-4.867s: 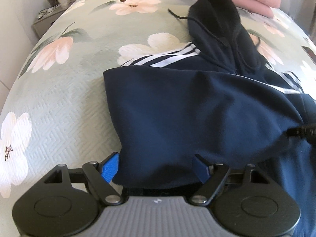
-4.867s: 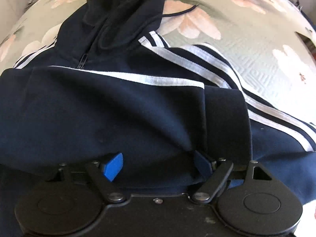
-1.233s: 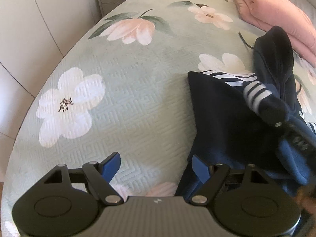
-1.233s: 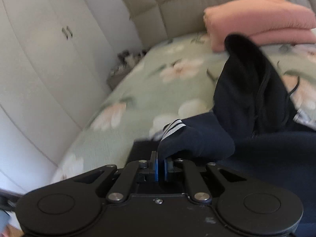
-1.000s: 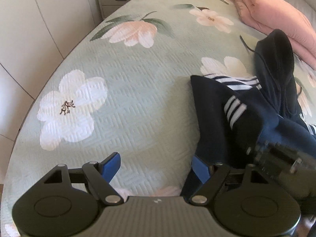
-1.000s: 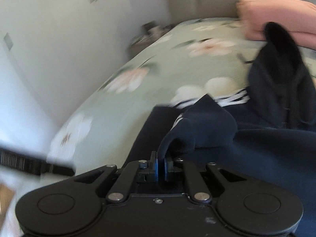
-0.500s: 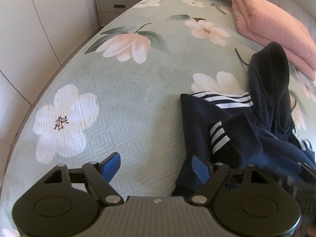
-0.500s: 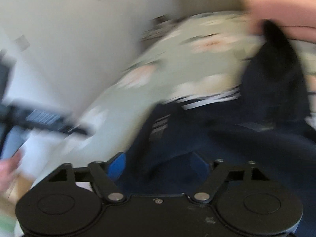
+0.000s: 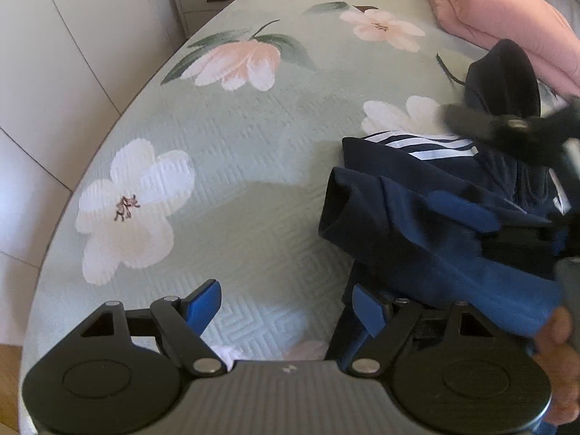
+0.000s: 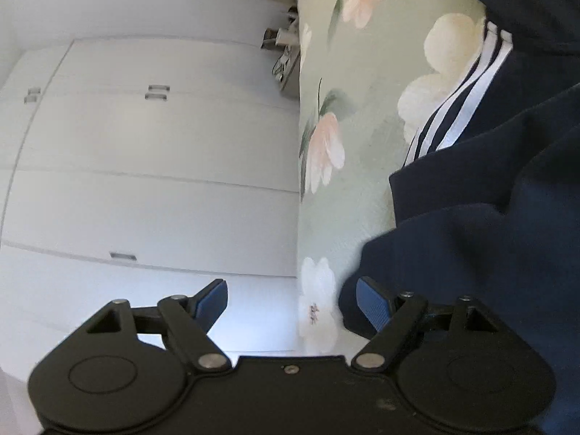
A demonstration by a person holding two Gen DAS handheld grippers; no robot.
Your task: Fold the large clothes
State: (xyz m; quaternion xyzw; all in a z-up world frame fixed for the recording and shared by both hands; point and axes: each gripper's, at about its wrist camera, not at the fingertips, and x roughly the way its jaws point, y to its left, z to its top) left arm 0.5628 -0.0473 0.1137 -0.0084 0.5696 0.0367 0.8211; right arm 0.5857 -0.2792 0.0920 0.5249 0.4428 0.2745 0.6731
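Observation:
A navy hooded jacket [image 9: 435, 224] with white sleeve stripes [image 9: 420, 146] lies on the floral bedspread [image 9: 253, 137], at the right of the left wrist view. Its sleeve cuff [image 9: 337, 210] is folded over the body and its hood [image 9: 504, 79] points toward the pillows. My left gripper [image 9: 286, 306] is open and empty, low over the bedspread at the jacket's left edge. My right gripper [image 10: 291, 301] is open and empty, rolled sideways, with the jacket [image 10: 489, 235] beside its right finger. In the left wrist view the right gripper's blurred body [image 9: 514, 127] hovers over the jacket.
A folded pink blanket [image 9: 507, 21] lies at the head of the bed. A grey nightstand [image 9: 206, 3] stands at the far left corner. White wardrobe doors [image 10: 145, 163] run along the bed's left side. The bed edge [image 9: 54, 239] curves close on the left.
My right gripper has let go of the striped sleeve, opened and rolled sideways. The sleeve now lies folded on the jacket body. My left gripper has stayed open and shifted slightly.

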